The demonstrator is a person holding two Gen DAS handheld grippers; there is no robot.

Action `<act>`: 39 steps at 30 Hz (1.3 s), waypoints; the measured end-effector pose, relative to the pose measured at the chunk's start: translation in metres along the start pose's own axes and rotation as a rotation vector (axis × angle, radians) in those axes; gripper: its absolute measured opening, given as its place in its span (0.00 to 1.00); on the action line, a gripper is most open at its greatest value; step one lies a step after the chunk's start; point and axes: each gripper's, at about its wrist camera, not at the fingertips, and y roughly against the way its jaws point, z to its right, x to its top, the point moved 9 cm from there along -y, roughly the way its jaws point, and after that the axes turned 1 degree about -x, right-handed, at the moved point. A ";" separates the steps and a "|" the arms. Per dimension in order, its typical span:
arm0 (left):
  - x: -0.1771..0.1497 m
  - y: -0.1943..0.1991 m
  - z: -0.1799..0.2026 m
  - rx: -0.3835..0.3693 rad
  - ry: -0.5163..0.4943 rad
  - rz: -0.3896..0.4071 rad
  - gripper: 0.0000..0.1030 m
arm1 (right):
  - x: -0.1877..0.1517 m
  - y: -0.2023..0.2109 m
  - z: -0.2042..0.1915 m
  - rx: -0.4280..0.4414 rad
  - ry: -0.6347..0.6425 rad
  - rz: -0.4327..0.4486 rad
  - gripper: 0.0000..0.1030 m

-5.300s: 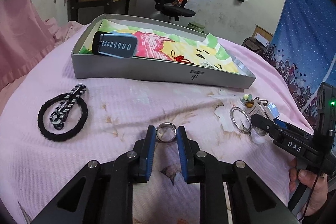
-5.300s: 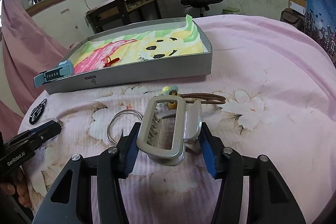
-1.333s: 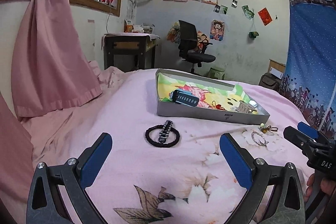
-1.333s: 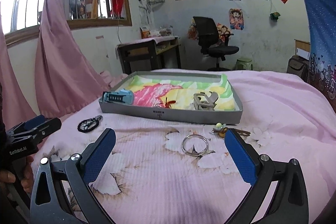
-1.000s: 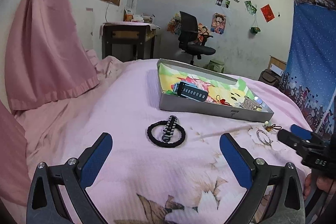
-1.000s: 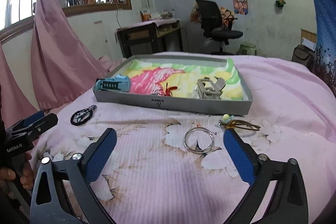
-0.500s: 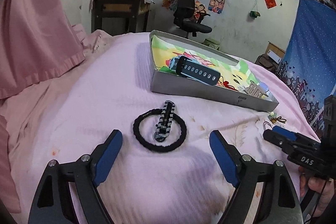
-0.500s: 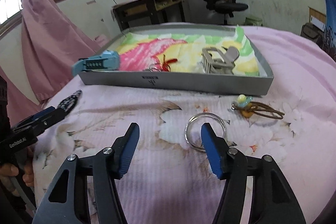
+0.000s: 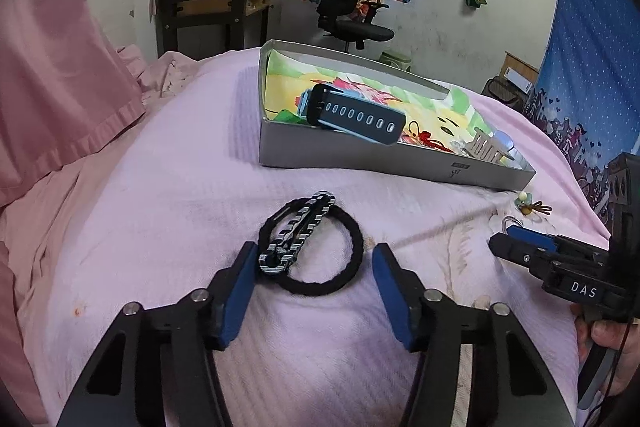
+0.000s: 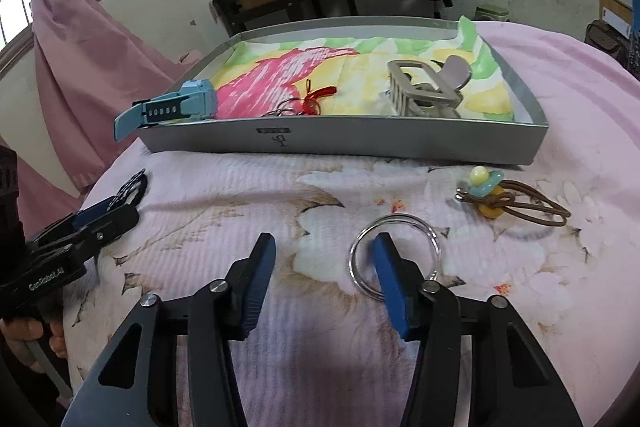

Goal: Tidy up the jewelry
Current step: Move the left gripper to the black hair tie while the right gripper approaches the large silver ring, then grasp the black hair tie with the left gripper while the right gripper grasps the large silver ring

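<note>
My left gripper (image 9: 312, 267) is open, its fingers either side of a black hair tie (image 9: 320, 251) with a black-and-white striped clip (image 9: 296, 231) lying on the pink bedspread. My right gripper (image 10: 324, 263) is open; its right finger overlaps the left rim of a silver bangle (image 10: 396, 255). A beaded brown hair tie (image 10: 508, 203) lies to the right. The grey tray (image 10: 360, 141) holds a blue watch (image 10: 176, 107), a grey claw clip (image 10: 424, 87) and a red-threaded piece (image 10: 316, 95). The tray (image 9: 360, 159) also shows in the left wrist view.
The pink bedspread (image 9: 168, 195) slopes away at the edges. A pink curtain (image 9: 52, 75) hangs at the left. A desk (image 9: 212, 11) and an office chair (image 9: 348, 11) stand behind the bed. A blue cloth (image 9: 592, 67) hangs at the right.
Both grippers have come down and forward and narrowed. The left now brackets the black hair tie; the right has reached the silver bangle. Earlier, the claw clip and a small ring went into the tray.
</note>
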 end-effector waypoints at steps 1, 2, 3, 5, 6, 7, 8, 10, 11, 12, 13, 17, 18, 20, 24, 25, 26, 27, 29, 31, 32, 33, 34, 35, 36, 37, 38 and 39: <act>0.000 0.000 0.000 0.001 -0.002 0.000 0.50 | -0.001 0.001 0.000 0.005 0.001 -0.003 0.42; 0.000 0.001 -0.001 0.001 -0.003 0.000 0.49 | -0.001 0.000 -0.001 0.009 0.003 -0.005 0.41; 0.000 0.001 -0.001 0.001 -0.003 0.000 0.48 | -0.002 0.001 -0.001 0.013 0.003 -0.008 0.40; 0.000 0.001 0.000 -0.006 -0.002 0.004 0.46 | -0.002 -0.001 -0.002 0.020 0.005 -0.015 0.38; 0.000 0.001 0.000 -0.009 -0.001 0.006 0.44 | -0.002 -0.001 -0.003 0.023 0.007 -0.017 0.36; 0.000 0.002 0.000 -0.013 0.001 0.010 0.43 | -0.003 -0.001 -0.003 0.026 0.008 -0.019 0.34; 0.000 0.002 0.000 -0.014 0.001 0.012 0.40 | -0.003 -0.001 -0.004 0.028 0.011 -0.021 0.33; 0.000 0.002 0.001 -0.020 -0.003 0.015 0.37 | -0.005 -0.002 -0.006 0.033 0.016 -0.026 0.26; -0.001 0.002 0.002 -0.021 -0.007 0.015 0.34 | -0.005 -0.002 -0.006 0.034 0.020 -0.028 0.24; -0.001 0.002 0.003 -0.023 -0.010 0.014 0.31 | -0.006 -0.002 -0.008 0.037 0.023 -0.031 0.19; -0.001 0.002 0.004 -0.024 -0.015 0.014 0.30 | -0.007 -0.003 -0.009 0.038 0.027 -0.034 0.16; -0.001 0.005 0.005 -0.041 -0.015 0.019 0.23 | -0.008 -0.003 -0.011 0.048 0.033 -0.038 0.10; -0.001 0.007 0.006 -0.051 -0.011 0.023 0.23 | -0.008 -0.003 -0.012 0.053 0.033 -0.038 0.08; -0.001 0.011 0.006 -0.072 -0.001 0.030 0.22 | -0.008 -0.003 -0.014 0.064 0.036 -0.037 0.05; -0.004 0.019 0.010 -0.114 0.009 0.045 0.21 | -0.008 -0.003 -0.017 0.076 0.045 -0.033 0.04; -0.004 0.021 0.011 -0.120 0.012 0.046 0.21 | -0.008 -0.003 -0.017 0.078 0.045 -0.032 0.04; -0.005 0.022 0.012 -0.127 0.014 0.048 0.21 | -0.008 -0.003 -0.017 0.080 0.045 -0.031 0.04; -0.006 0.023 0.013 -0.135 0.014 0.047 0.21 | -0.007 -0.002 -0.017 0.081 0.045 -0.030 0.04; -0.007 0.024 0.016 -0.146 0.010 0.045 0.21 | -0.008 -0.002 -0.017 0.083 0.044 -0.028 0.04; -0.007 0.025 0.019 -0.145 -0.003 0.048 0.21 | -0.008 -0.002 -0.018 0.084 0.045 -0.026 0.04; -0.007 0.025 0.021 -0.147 -0.008 0.047 0.21 | -0.008 -0.002 -0.019 0.084 0.047 -0.024 0.04; -0.008 0.024 0.023 -0.153 -0.017 0.046 0.21 | -0.008 -0.001 -0.019 0.086 0.049 -0.023 0.04; -0.009 0.024 0.026 -0.153 -0.026 0.041 0.21 | -0.008 -0.001 -0.020 0.089 0.051 -0.022 0.04; -0.011 0.023 0.028 -0.156 -0.035 0.033 0.21 | -0.008 -0.001 -0.020 0.089 0.052 -0.022 0.04; -0.012 0.022 0.030 -0.159 -0.044 0.019 0.21 | -0.009 -0.001 -0.020 0.089 0.052 -0.022 0.04; -0.015 0.020 0.031 -0.159 -0.050 0.005 0.21 | -0.009 -0.001 -0.020 0.091 0.051 -0.023 0.04; -0.016 0.019 0.031 -0.153 -0.052 -0.002 0.21 | -0.009 -0.001 -0.020 0.092 0.049 -0.024 0.04; -0.017 0.019 0.031 -0.152 -0.051 -0.003 0.21 | -0.009 -0.001 -0.020 0.095 0.048 -0.026 0.04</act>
